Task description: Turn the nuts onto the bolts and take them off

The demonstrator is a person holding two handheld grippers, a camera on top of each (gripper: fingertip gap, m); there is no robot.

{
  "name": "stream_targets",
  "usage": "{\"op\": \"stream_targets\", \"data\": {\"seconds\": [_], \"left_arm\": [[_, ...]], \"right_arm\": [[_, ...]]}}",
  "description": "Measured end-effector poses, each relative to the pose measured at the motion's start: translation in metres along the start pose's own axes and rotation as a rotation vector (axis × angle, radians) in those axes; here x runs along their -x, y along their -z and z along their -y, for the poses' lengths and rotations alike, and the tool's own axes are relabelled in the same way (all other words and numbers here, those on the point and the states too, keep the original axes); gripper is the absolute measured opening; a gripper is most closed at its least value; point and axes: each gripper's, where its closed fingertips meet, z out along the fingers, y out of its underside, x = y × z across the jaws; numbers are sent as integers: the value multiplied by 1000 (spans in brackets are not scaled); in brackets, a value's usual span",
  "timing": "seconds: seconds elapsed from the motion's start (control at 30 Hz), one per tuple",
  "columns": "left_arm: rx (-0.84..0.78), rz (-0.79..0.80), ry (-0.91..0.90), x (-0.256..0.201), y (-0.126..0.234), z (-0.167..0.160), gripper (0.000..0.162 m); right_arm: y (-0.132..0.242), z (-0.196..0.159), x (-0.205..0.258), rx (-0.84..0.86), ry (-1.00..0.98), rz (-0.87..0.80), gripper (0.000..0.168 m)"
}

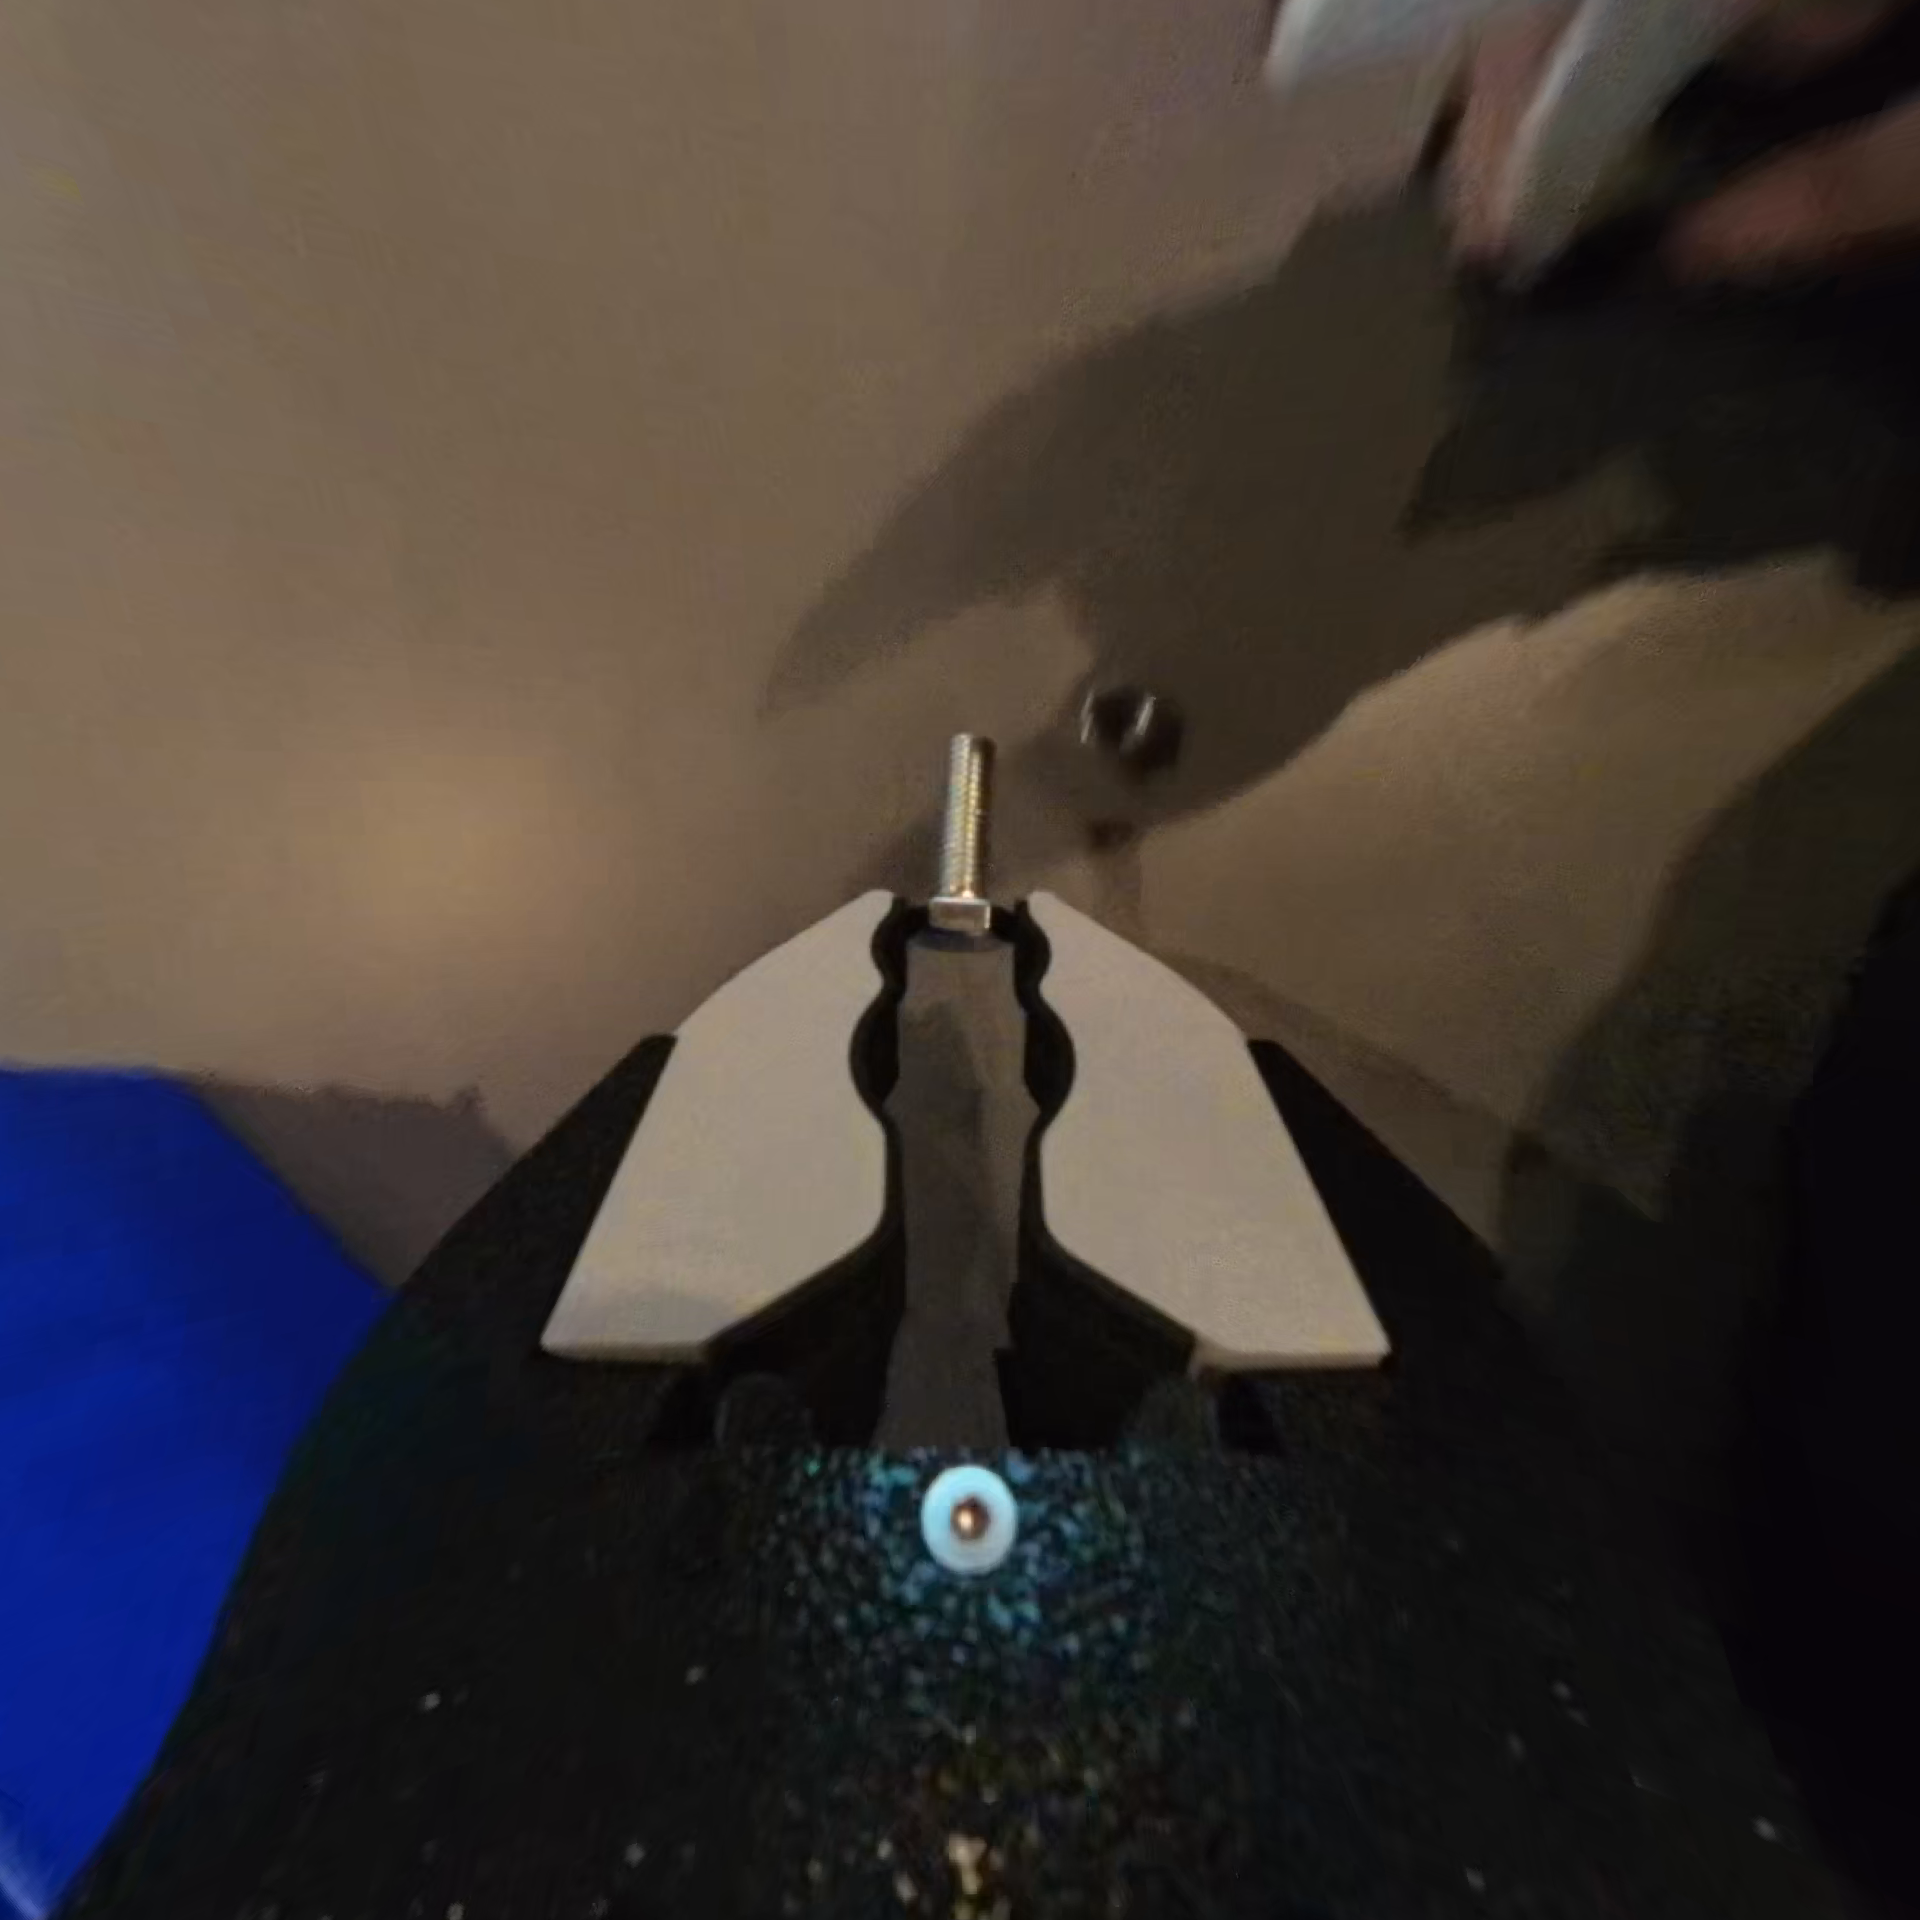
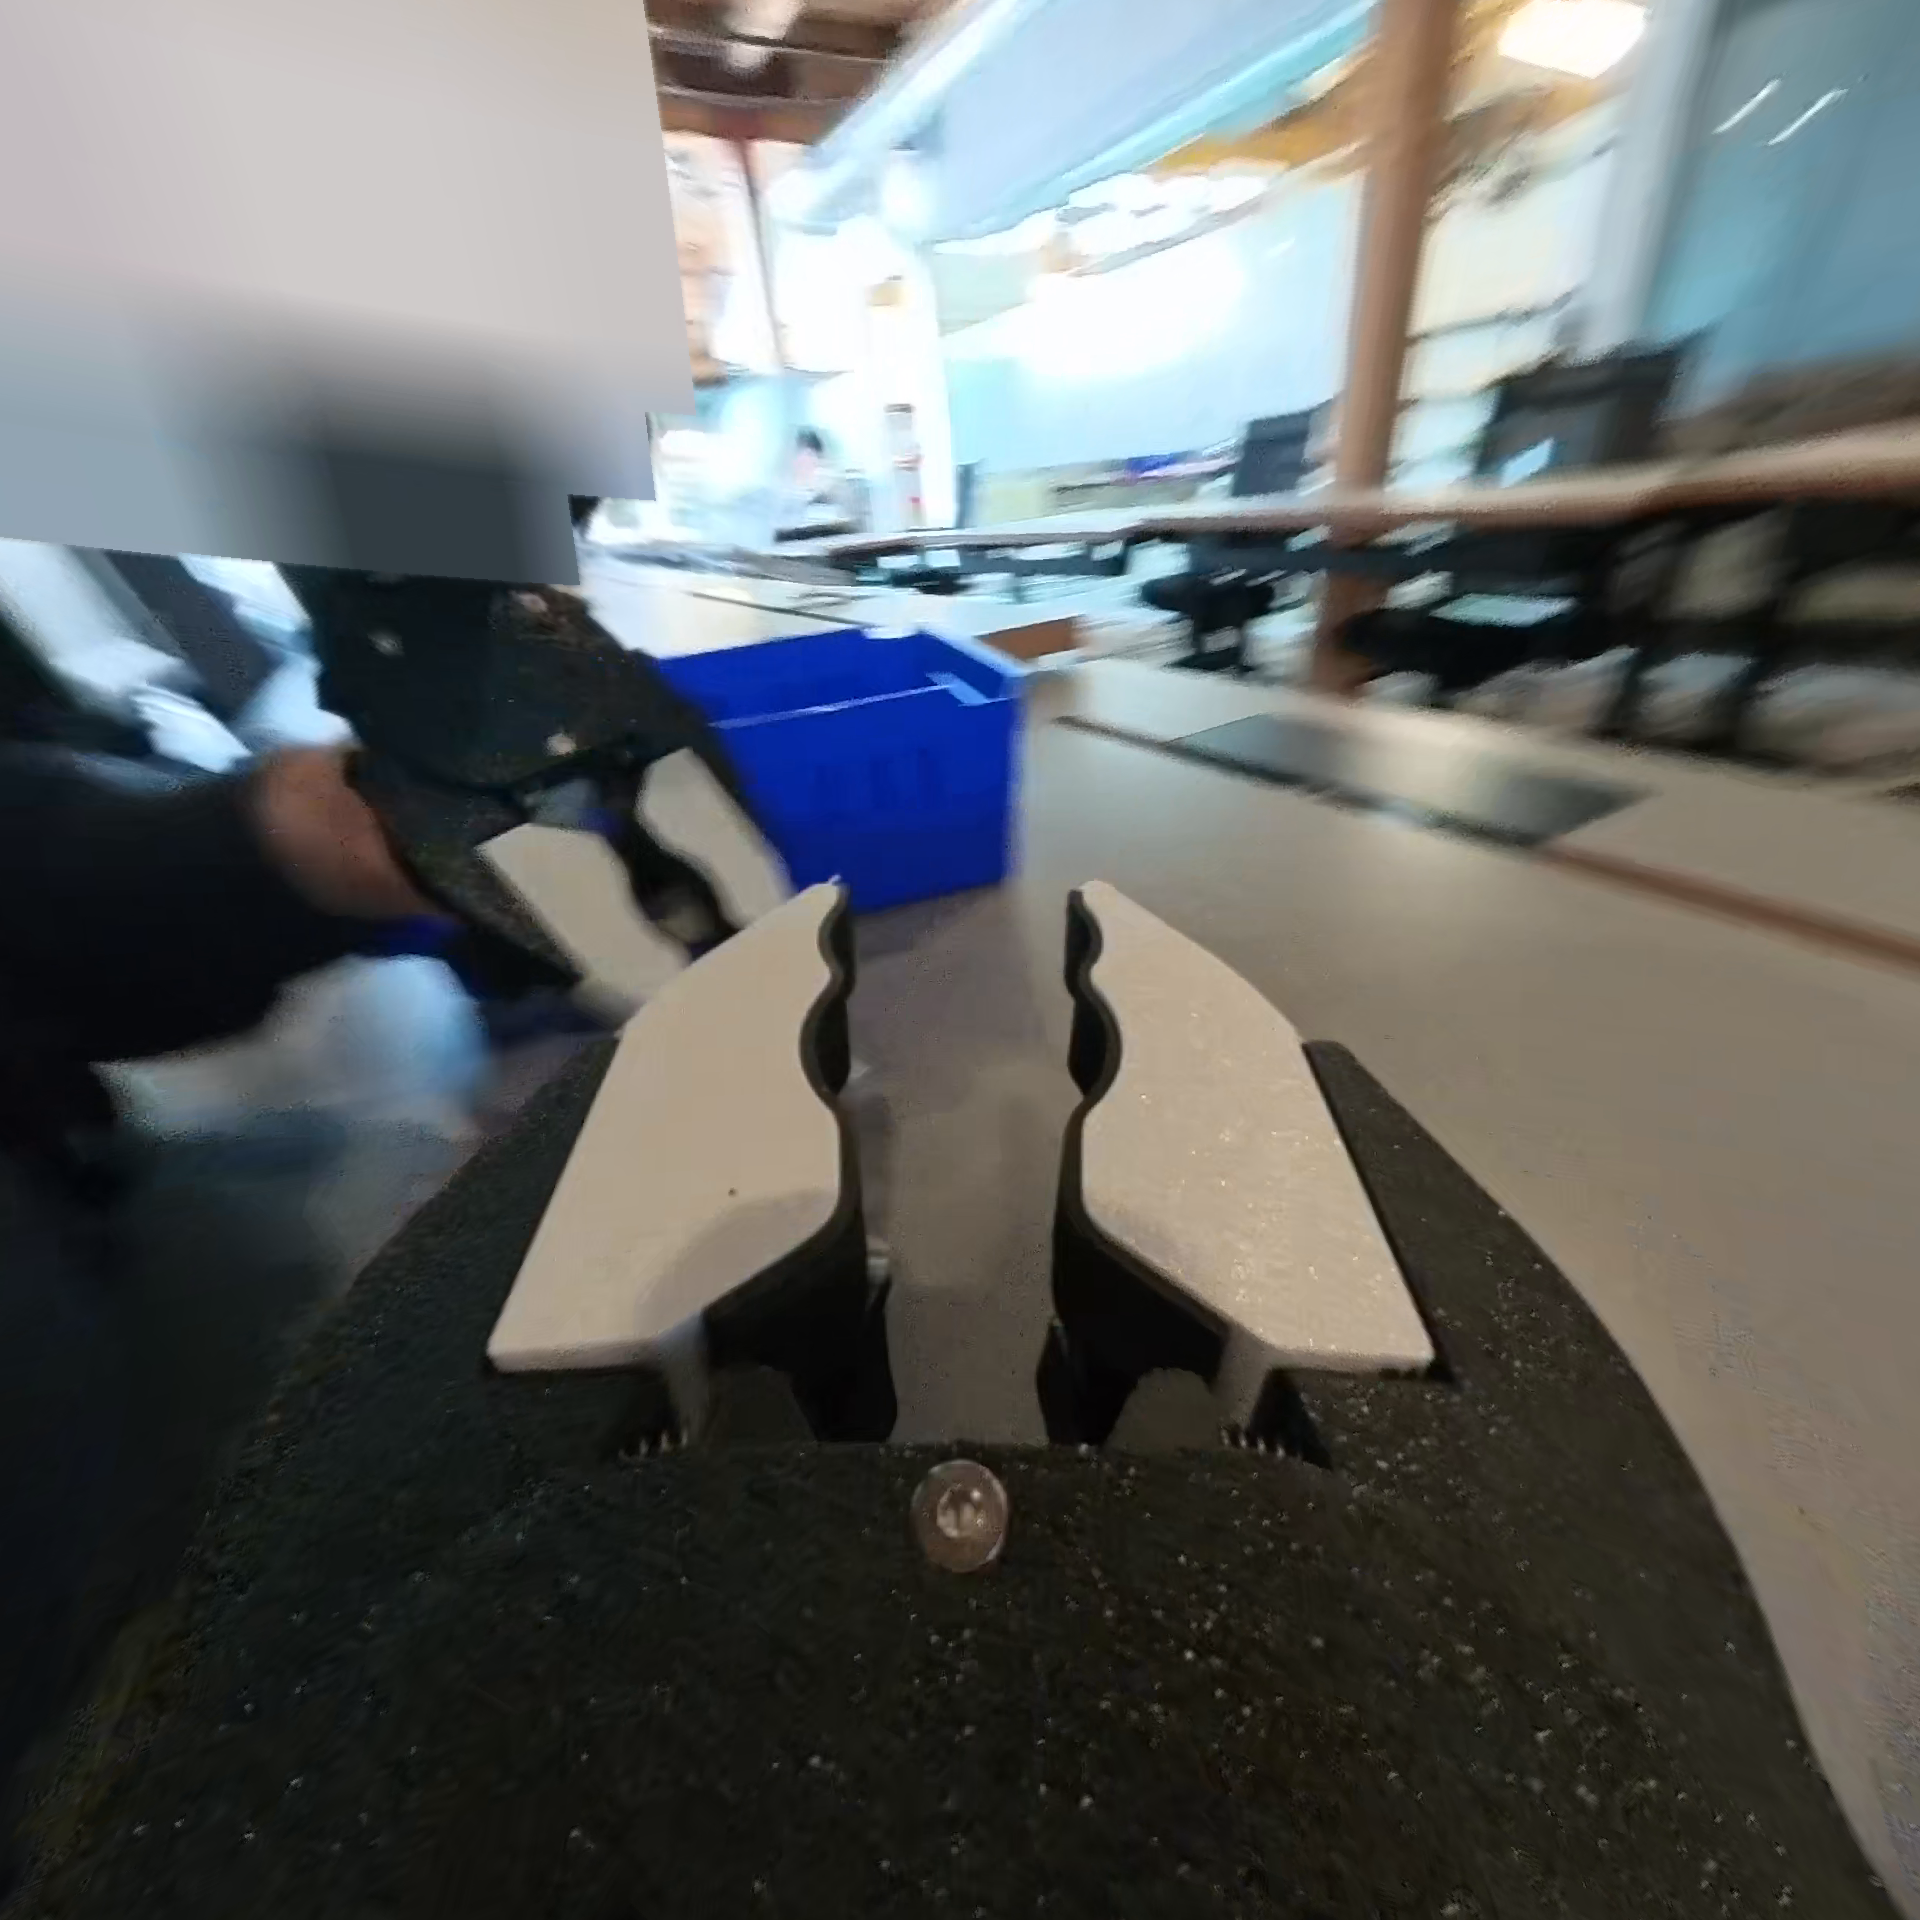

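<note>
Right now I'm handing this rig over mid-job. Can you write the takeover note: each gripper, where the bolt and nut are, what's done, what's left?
Left gripper: shut on the head of the silver threaded steel bolt, shank pointing away from the gripper, threads bare.
Right gripper: open, holding nothing, held above the grey tabletop.
Small dark hex nut: lying loose on the tabletop just beyond the bolt tip, to its right; blurred, so its exact pose is unclear.
Blue plastic bin: on the table behind the left gripper.
Done: the nut is off this bolt.
Left: probably pick up the nut with the right gripper and thread it on.
</note>
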Motion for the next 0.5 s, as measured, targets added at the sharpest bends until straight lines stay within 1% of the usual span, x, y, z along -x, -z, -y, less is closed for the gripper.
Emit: {"op": "stream_targets", "data": {"seconds": [0.03,0.07,0.13,0.23,0.33,0.4,0.5], "left_arm": [[-127,-4,-27,-3,5,16,19],[-236,-6,-54,-7,11,29,19],[-379,-4,-79,-13,19,44,19],[-508,-13,-118,-22,25,56,18],[-640,-17,-140,-31,36,67,19],[-689,-10,-143,-32,41,70,19],[-710,-32,-159,-37,42,71,19]], "right_arm": [[-2,-1,4,6,-57,38,40],[-3,-1,9,10,-108,83,42],[-6,-2,17,10,-196,152,42],[-8,-2,28,-2,-307,247,38],[-9,-4,36,13,-357,325,32],[-8,-1,40,-1,-358,359,30],[-5,3,44,-29,-307,381,25]]}}
